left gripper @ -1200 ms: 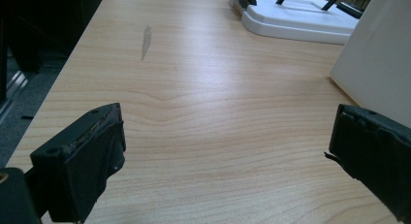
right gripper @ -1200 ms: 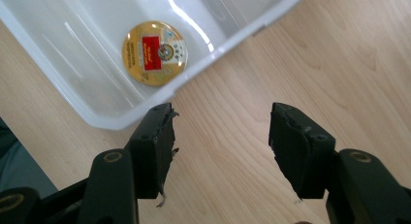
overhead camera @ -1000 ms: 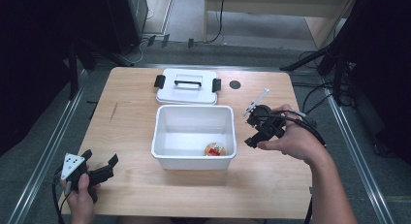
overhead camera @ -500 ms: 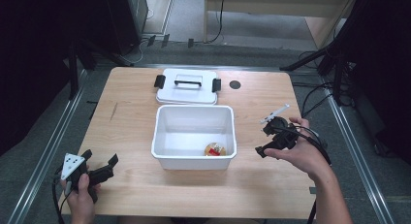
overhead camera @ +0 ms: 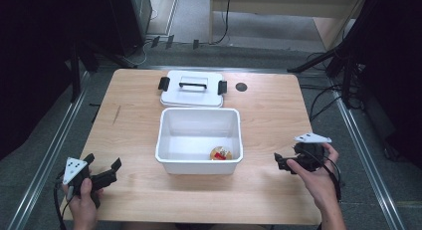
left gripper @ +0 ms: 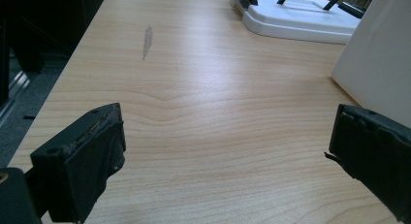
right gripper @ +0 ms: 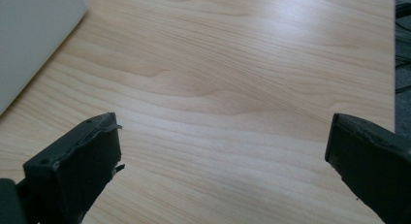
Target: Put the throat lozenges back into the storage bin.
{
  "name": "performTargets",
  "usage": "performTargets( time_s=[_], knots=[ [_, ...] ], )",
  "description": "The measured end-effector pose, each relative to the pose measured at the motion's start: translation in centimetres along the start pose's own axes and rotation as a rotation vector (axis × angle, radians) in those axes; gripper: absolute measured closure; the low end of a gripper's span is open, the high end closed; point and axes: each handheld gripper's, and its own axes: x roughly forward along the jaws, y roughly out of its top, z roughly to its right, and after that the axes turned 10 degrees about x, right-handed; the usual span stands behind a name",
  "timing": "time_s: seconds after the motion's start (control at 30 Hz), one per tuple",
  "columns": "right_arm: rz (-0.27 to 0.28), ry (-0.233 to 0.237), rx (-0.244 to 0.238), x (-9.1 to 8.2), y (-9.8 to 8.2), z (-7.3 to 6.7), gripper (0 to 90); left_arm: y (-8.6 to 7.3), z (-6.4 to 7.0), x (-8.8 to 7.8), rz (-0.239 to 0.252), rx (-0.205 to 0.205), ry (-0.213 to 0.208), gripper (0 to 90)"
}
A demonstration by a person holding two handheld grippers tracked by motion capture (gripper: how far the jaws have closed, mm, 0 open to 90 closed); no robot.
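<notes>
The wooden table (overhead camera: 268, 115) fills the frame's centre. In the middle stands a white bin (overhead camera: 199, 139) with a small red-and-yellow object (overhead camera: 221, 154) inside at its lower right; it looks light. The lid (overhead camera: 192, 88) lies above; its black handle seems the best hold. The left gripper (overhead camera: 103, 171) at lower left and the right gripper (overhead camera: 279, 163) at lower right are both spread wide, holding nothing.

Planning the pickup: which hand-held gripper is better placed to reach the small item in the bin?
Probably the right hand-held gripper: open, beside the bin wall nearest the red-and-yellow item. The left sits farther off.
</notes>
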Motion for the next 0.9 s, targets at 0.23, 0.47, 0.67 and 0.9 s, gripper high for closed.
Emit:
performTargets(
  time_s=[0.23,0.47,0.67,0.9],
  knots=[
    [0.111,-0.008,0.078,-0.6,-3.5,2.8,0.0,0.0,0.0,0.0,0.003,-0.002,0.002,0.0],
    [0.225,-0.024,0.148,-1.8,-6.3,5.0,0.0,0.0,0.0,0.0,0.006,-0.007,0.002,0.0],
    [0.254,-0.036,0.175,-2.4,-8.0,5.8,0.0,0.0,-0.1,0.0,0.007,-0.009,0.002,0.0],
    [0.282,-0.048,0.228,-2.7,-9.8,6.8,0.0,0.0,0.0,0.0,0.007,-0.009,0.003,0.0]
  ],
)
